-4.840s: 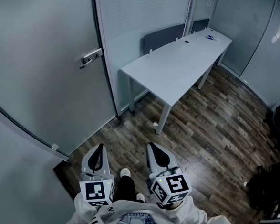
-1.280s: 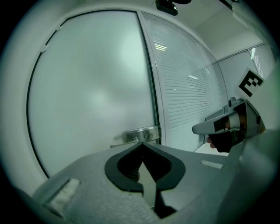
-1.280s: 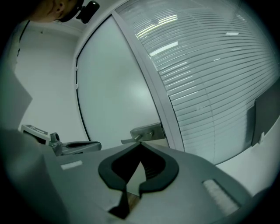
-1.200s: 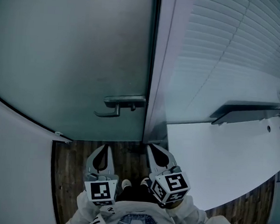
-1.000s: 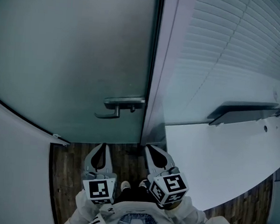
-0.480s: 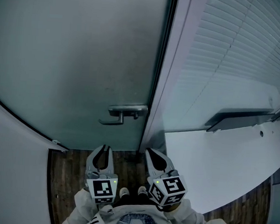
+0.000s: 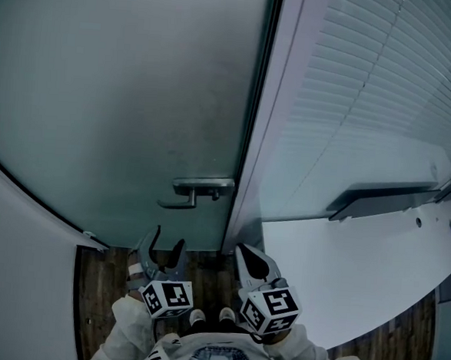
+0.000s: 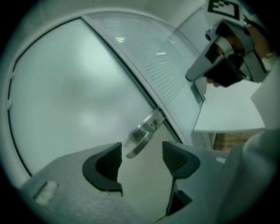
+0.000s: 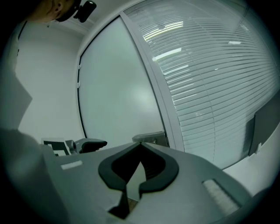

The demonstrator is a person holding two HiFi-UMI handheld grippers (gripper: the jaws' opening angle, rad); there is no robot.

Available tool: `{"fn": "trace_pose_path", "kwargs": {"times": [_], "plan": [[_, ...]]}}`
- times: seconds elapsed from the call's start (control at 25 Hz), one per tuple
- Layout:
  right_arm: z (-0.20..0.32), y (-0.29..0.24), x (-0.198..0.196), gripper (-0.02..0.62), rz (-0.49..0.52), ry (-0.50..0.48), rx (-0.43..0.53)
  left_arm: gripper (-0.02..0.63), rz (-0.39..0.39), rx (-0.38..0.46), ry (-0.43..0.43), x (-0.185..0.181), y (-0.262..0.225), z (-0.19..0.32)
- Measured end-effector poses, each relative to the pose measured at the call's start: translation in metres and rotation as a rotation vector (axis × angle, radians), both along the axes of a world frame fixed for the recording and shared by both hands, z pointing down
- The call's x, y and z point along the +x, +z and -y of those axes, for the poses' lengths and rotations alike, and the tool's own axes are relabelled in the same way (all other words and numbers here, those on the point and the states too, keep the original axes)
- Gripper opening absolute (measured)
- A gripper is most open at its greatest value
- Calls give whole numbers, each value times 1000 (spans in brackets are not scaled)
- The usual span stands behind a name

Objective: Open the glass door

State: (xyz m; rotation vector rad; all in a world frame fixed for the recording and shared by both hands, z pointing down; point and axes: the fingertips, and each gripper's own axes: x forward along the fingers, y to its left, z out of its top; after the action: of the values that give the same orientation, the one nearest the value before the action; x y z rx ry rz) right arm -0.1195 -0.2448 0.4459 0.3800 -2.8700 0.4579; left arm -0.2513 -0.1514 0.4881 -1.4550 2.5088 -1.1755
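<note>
Office blinds (image 7: 370,93) fill the right side; the door (image 7: 124,91) stands shut straight ahead, its lever handle (image 7: 198,190) near the right edge. I judge the glass heavy, stiff and slick, so only that metal lever offers a hold. The left gripper (image 7: 165,248), tilted sideways and aimed at the lever, is opening its 2 jaws with nothing between them. The right gripper (image 7: 249,258) hangs beside it, jaws together, empty.

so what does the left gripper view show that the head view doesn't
Only the left gripper view: the left gripper seen along its jaws, which are opening with nothing between them. Only the head view: the person's shoes and that gripper's marker cube. Both: the glass door, its lever handle, the white table, the right gripper.
</note>
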Motion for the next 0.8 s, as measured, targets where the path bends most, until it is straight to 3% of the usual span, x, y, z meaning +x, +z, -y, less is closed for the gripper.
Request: {"fn": "trace_pose_path", "kwargs": {"times": [0.28, 0.8], "plan": [[15, 0, 16, 3, -9, 43, 1, 300, 279, -164, 47, -22, 1, 19], [23, 8, 32, 3, -33, 81, -17, 299, 406, -348, 130, -47, 40, 52]]}}
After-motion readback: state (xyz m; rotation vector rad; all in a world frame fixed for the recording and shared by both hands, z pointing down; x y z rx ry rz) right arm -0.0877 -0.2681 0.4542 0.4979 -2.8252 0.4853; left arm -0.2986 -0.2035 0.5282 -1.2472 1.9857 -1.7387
